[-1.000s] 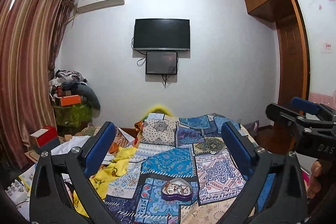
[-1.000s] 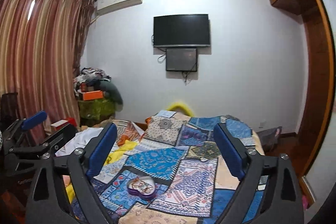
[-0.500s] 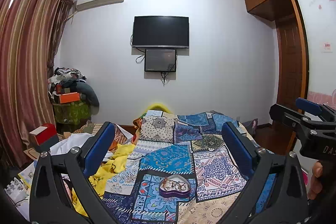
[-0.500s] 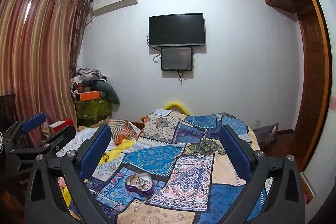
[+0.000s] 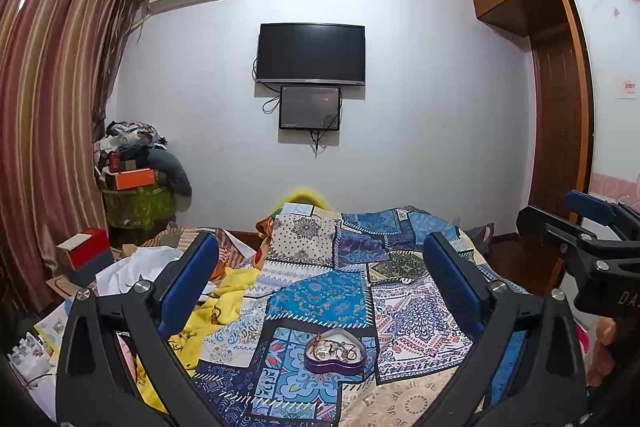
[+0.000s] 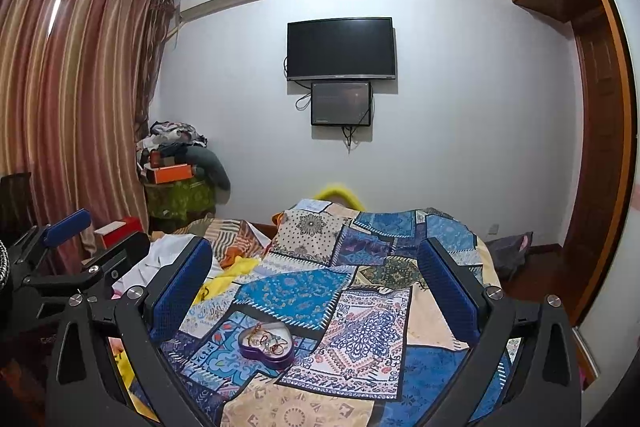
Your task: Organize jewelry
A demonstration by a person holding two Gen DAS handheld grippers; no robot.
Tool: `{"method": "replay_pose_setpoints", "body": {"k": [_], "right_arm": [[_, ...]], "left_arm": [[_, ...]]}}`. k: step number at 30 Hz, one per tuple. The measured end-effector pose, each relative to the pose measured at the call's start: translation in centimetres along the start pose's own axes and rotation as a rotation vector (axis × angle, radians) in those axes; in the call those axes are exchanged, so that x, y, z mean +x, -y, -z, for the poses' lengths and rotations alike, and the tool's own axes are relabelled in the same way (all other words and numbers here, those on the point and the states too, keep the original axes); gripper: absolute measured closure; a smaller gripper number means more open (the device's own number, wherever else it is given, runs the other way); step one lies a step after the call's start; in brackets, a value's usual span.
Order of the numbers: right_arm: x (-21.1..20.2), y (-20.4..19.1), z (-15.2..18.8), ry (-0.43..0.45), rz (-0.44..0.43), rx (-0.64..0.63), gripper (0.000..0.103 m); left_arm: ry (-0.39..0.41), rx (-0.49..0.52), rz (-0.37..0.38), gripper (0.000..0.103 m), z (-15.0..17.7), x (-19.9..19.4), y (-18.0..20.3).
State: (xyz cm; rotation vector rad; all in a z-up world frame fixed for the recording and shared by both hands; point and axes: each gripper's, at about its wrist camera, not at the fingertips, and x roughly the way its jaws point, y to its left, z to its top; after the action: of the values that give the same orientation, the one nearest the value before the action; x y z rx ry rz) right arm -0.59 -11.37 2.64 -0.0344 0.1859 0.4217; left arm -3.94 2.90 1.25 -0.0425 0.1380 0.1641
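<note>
The heart-shaped purple box (image 5: 334, 350) lies open on the patchwork quilt (image 5: 316, 299), near the front of the bed, and inside it there is a small tangle of jewelry (image 6: 267, 339): thin rings or bangles in gold and red, too small to tell one from another. Both tools hang above the quilt and well apart from the box. The left gripper (image 5: 320, 291) has its jaws spread wide with nothing between them, and the right gripper (image 6: 316, 289) is also fully released and empty; its jaws have just been opening a little more. I think the main risk comes from the soft surface. The quilt has folds and gives way under pressure, so a push from above on one edge of the box could tip it and spill the pieces into the busy pattern of the fabric, where they would be hard to find. The pieces look hooked together, so pulling one may drag the others out. The blue pads (image 5: 188, 285) are broad compared with such thin items, and a pinch may slip or catch the box wall instead. The yellow cloth (image 5: 224, 301) beside it could hide anything that rolls away.
</note>
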Motion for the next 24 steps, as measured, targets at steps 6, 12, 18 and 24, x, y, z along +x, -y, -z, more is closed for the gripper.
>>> {"method": "replay_pose_setpoints", "body": {"k": [6,12,18,24], "right_arm": [[-0.1,0.0,-0.1,-0.004,0.0,-0.001,0.001],[0.1,0.0,-0.1,-0.01,-0.002,-0.001,0.001],[0.3,0.1,0.0,-0.016,-0.004,0.0,0.001],[0.2,0.0,0.0,-0.019,-0.004,-0.001,0.001]], "left_arm": [[-0.001,0.0,0.0,0.001,0.0,0.0,0.0],[-0.007,-0.005,0.002,0.001,0.1,0.5,-0.1],[-0.018,-0.01,0.012,0.001,0.7,0.9,-0.3],[-0.029,-0.013,0.02,0.001,0.9,1.2,-0.6]]}}
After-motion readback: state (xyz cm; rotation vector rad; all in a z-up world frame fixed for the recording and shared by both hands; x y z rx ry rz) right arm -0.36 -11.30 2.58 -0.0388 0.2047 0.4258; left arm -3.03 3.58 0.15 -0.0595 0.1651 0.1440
